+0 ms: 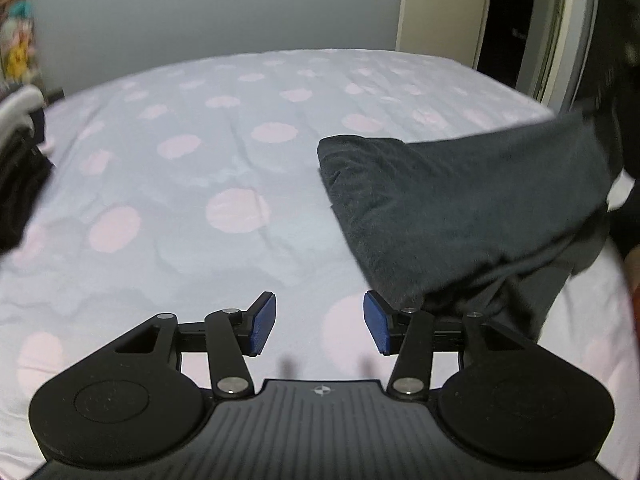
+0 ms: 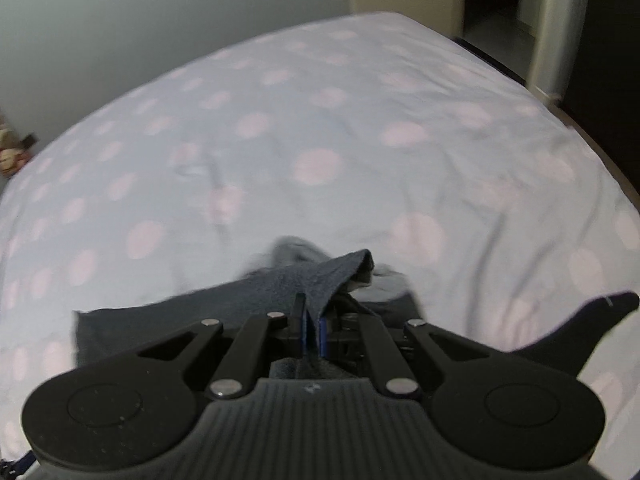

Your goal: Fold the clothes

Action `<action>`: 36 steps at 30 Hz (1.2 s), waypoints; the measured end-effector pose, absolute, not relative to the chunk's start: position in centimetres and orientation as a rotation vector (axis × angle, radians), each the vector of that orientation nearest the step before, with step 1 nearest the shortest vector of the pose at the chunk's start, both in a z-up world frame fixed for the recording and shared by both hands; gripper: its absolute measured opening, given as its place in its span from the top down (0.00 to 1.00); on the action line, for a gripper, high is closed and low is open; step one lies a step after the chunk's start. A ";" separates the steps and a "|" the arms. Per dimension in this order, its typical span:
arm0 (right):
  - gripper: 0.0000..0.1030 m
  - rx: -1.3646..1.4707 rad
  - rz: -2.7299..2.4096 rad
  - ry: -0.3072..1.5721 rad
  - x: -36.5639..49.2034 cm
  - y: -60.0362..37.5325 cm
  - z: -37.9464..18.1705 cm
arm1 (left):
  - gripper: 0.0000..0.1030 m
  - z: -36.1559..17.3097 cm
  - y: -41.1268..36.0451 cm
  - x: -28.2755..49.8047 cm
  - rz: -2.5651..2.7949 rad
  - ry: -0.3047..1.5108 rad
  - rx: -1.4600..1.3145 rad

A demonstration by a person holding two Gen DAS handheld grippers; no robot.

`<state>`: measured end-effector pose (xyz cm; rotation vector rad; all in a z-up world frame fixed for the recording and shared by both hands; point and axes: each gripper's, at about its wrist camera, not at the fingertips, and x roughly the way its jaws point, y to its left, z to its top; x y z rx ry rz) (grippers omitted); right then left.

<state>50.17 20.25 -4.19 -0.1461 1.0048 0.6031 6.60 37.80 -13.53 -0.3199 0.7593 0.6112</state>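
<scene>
Mostly bare bedsheet [image 1: 180,184] far and left; right gripper [image 2: 312,330] pinches dark garment [image 1: 460,200] edge, left gripper [image 1: 320,324] spread, nothing held.

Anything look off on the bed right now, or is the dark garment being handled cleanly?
Nothing stands out. The right gripper is shut on an edge of the dark garment, which hangs lifted over the spotted sheet. The left gripper is open with nothing between its pads. The sheet is only mildly creased.
</scene>
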 end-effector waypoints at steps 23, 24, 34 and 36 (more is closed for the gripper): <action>0.32 0.329 0.489 0.965 45.5 7.3 -14.2 | 0.40 -19.3 43.3 9.6 0.610 0.699 -1.024; 0.32 0.344 0.482 0.972 45.2 7.1 -15.0 | 0.40 -19.4 43.4 9.7 0.610 0.697 -1.048; 0.30 0.567 0.467 1.046 47.4 6.6 -21.2 | 0.45 -19.9 43.4 11.6 0.590 0.650 -1.130; 0.38 0.598 0.474 1.038 47.8 6.7 -21.8 | 0.63 -20.1 43.2 12.1 0.600 0.648 -1.120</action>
